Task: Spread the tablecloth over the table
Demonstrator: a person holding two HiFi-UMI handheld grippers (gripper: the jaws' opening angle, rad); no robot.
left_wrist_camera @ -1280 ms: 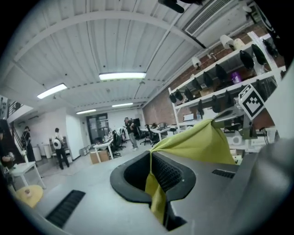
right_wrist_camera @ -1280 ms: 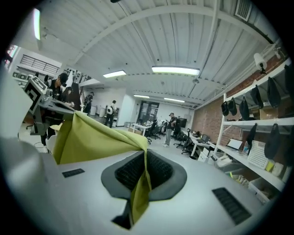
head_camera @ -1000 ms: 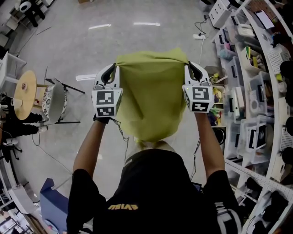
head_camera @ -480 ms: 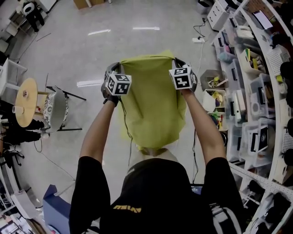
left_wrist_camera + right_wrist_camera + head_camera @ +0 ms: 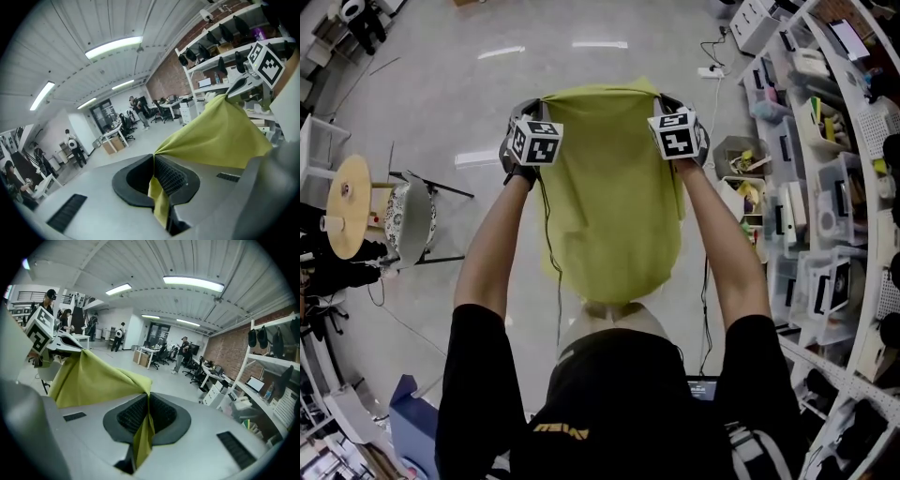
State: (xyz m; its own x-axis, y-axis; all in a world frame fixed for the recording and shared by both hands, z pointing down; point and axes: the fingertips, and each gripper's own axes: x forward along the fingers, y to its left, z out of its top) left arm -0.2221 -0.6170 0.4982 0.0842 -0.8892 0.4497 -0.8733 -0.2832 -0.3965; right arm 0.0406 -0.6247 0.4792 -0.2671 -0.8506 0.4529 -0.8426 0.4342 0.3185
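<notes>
A yellow-green tablecloth (image 5: 614, 197) hangs in front of the person, held up by its top edge between both grippers. My left gripper (image 5: 534, 101) is shut on the cloth's upper left corner, and a strip of cloth (image 5: 220, 136) is pinched between its dark pads (image 5: 171, 176). My right gripper (image 5: 666, 98) is shut on the upper right corner, with cloth (image 5: 93, 378) caught between its pads (image 5: 129, 416). The top edge is stretched fairly taut between them. The lower part drapes toward the person's body. No table under the cloth can be made out.
White shelves with bins (image 5: 825, 187) line the right side. A round wooden table (image 5: 349, 202) and a chair (image 5: 408, 220) stand at the left. Grey floor (image 5: 441, 84) lies ahead. Desks, office chairs and several people (image 5: 182, 352) are farther off.
Both grippers have moved away from the head camera and closer together, carrying the cloth outward. The cloth's top edge is narrower and still pinched at both corners.
</notes>
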